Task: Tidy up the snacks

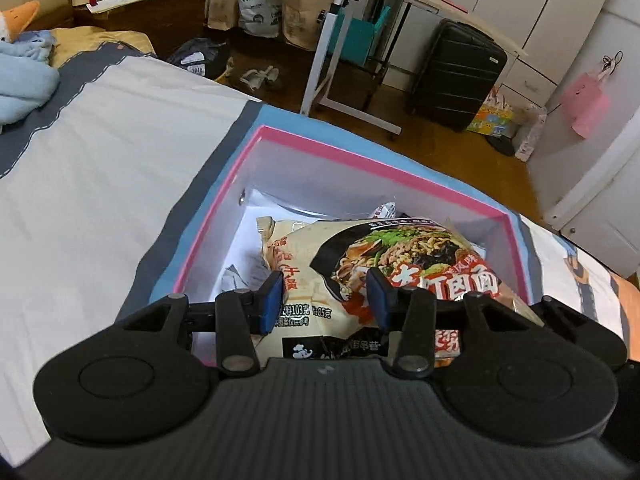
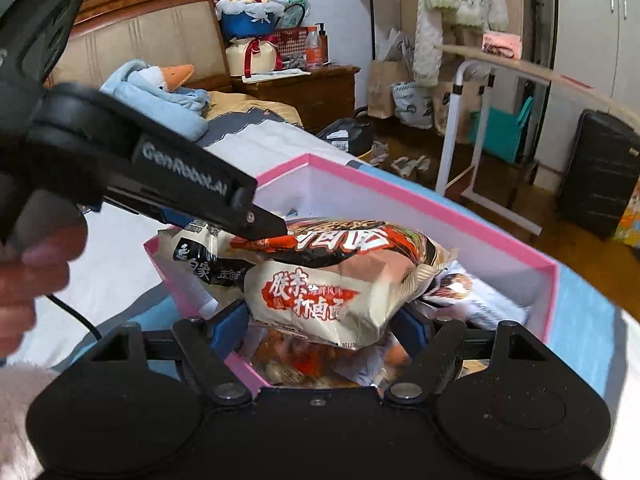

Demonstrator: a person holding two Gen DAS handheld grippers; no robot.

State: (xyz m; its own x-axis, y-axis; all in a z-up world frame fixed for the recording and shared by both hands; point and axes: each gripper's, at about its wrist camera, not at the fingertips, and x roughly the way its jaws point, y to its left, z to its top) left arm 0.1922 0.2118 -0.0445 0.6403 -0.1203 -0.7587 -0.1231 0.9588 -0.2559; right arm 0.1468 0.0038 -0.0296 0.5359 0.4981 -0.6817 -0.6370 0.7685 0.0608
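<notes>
Noodle packet (image 1: 384, 264) | in pink box (image 1: 224, 196) | left tool (image 1: 326, 300) parted above | suitcase (image 1: 456, 80) behind

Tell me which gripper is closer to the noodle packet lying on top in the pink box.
Left. The left gripper sits right over the noodle packet, its tip touching it in the right wrist view. The right gripper straddles the packet below it.

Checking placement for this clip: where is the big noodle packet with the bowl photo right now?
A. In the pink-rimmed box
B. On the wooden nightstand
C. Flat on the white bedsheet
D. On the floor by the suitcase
A: the noodle packet lies on top of other snacks inside the pink-rimmed box, with the left gripper open just above it, its pads apart and not squeezing it.
</notes>
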